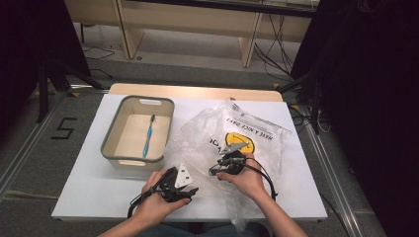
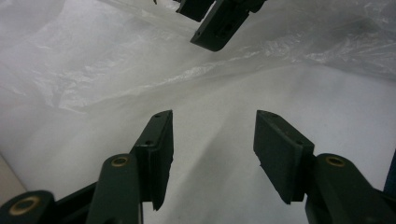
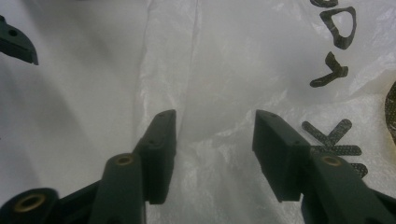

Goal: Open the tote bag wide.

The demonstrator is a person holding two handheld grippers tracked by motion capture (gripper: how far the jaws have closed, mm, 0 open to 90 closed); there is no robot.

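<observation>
The crumpled translucent plastic bag with yellow smiley print [image 1: 232, 138] lies just right of the beige rectangular bin [image 1: 111, 148], ungrasped. Right gripper [image 1: 221, 165] and left gripper [image 1: 193, 190] stand part-open, empty; gripping remains.

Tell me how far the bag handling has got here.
Early stage. The plastic bag lies crumpled on the table. The right gripper sits over its edge, the left gripper near it, both open, gripping nothing. The toothbrush lies in the bin.
</observation>
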